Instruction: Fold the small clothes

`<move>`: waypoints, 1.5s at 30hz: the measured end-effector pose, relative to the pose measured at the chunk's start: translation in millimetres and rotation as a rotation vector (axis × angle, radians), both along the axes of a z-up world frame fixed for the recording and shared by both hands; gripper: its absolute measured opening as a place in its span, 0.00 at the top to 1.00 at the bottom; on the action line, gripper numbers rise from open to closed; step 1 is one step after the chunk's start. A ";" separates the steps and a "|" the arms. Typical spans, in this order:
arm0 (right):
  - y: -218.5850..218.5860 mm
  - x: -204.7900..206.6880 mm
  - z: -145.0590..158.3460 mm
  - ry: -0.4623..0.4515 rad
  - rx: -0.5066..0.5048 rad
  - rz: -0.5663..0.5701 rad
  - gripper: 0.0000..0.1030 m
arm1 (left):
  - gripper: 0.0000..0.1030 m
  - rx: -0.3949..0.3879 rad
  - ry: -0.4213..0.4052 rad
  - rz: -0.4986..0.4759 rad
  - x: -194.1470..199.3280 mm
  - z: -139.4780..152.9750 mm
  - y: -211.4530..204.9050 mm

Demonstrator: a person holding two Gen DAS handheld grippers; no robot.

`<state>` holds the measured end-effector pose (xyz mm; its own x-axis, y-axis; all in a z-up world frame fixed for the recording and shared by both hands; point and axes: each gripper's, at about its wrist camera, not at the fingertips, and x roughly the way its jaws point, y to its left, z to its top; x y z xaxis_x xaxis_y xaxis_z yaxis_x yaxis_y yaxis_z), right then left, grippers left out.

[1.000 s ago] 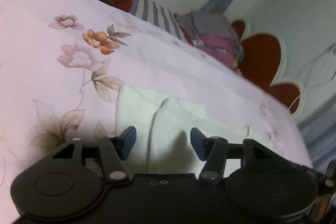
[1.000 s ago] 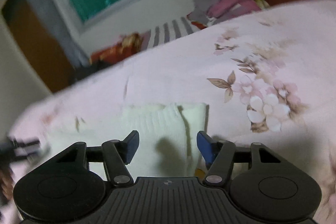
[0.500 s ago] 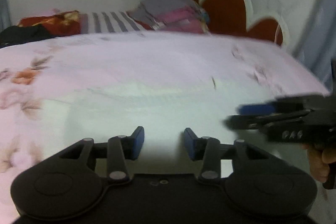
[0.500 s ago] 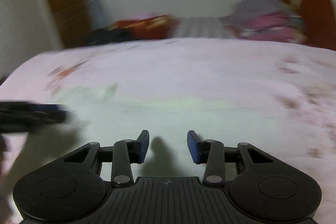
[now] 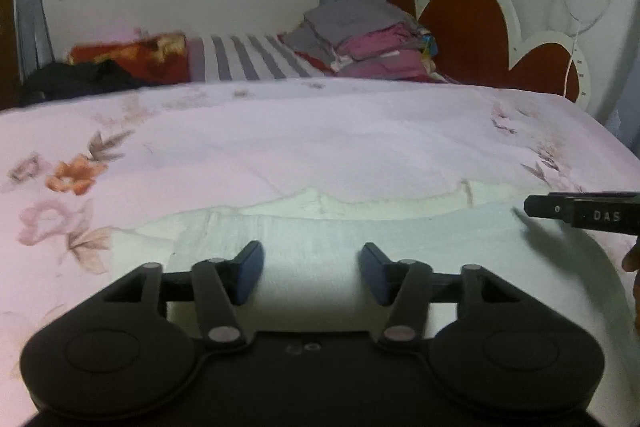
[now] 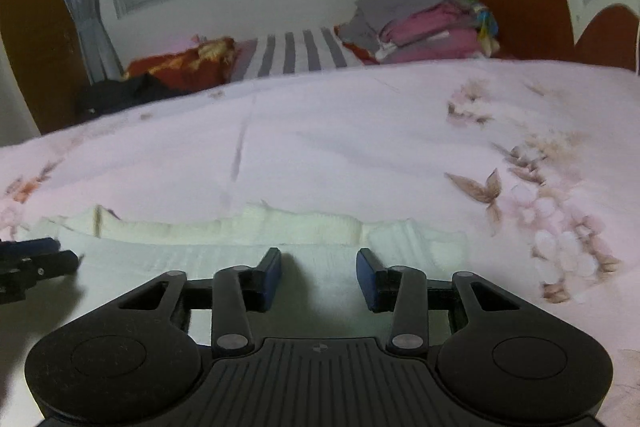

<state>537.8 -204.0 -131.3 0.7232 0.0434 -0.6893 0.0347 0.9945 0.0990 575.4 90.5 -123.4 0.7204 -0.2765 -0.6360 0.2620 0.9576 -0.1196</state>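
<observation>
A cream knit garment (image 5: 360,227) lies flat on the pink floral bedspread (image 5: 280,139), spread wide across the near part of the bed. My left gripper (image 5: 312,273) is open and empty just above its near-left part. My right gripper (image 6: 319,277) is open and empty above its near-right part (image 6: 304,231). Each gripper's tip shows in the other's view: the right gripper (image 5: 580,213) at the right edge, the left gripper (image 6: 32,265) at the left edge. The garment's near edge is hidden under both grippers.
A stack of folded grey and pink clothes (image 5: 372,39) sits at the bed's far side by the red and white headboard (image 5: 480,23). A striped pillow (image 5: 248,61), a red cushion (image 5: 132,57) and dark clothing (image 5: 76,81) lie along the far edge under the window.
Both grippers have swung from facing the garment's sides to facing straight across the bed. The garment now lies broad and flat beneath them. Both jaws stayed open.
</observation>
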 end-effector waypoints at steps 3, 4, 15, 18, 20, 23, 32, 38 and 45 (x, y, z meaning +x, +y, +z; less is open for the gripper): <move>19.6 -23.4 12.7 -0.027 0.046 0.126 0.60 | 0.41 -0.036 -0.027 -0.054 -28.9 4.7 -18.6; 30.5 -30.5 11.5 -0.027 0.053 0.193 0.60 | 0.41 -0.042 -0.022 -0.069 -35.6 3.0 -25.3; -2.6 -36.3 -8.3 0.006 -0.107 0.014 0.60 | 0.42 0.129 -0.024 0.097 -40.3 -13.2 17.6; 12.5 -40.5 4.1 -0.001 -0.138 0.043 0.60 | 0.38 0.120 -0.074 0.101 -57.7 5.5 4.8; 24.6 -56.5 15.9 -0.061 -0.084 0.080 0.60 | 0.29 0.064 -0.090 0.050 -73.3 9.8 -11.9; 50.7 -75.0 7.9 -0.022 -0.037 0.221 0.60 | 0.30 0.074 -0.047 -0.030 -80.9 -1.3 -39.2; 44.2 -100.8 15.0 -0.022 -0.026 0.198 0.60 | 0.31 0.006 -0.020 0.011 -108.3 6.9 -26.9; 63.5 -174.8 12.7 -0.018 0.047 0.276 0.68 | 0.42 0.015 0.008 0.002 -164.5 -9.4 -50.8; 84.8 -183.1 -2.2 0.021 0.060 0.279 0.78 | 0.42 0.030 0.026 0.059 -170.6 -18.9 -43.4</move>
<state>354.7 -119.1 -133.5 0.6628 0.2795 -0.6946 -0.2367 0.9584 0.1597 404.7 47.1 -142.3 0.7179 -0.2144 -0.6623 0.2018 0.9746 -0.0967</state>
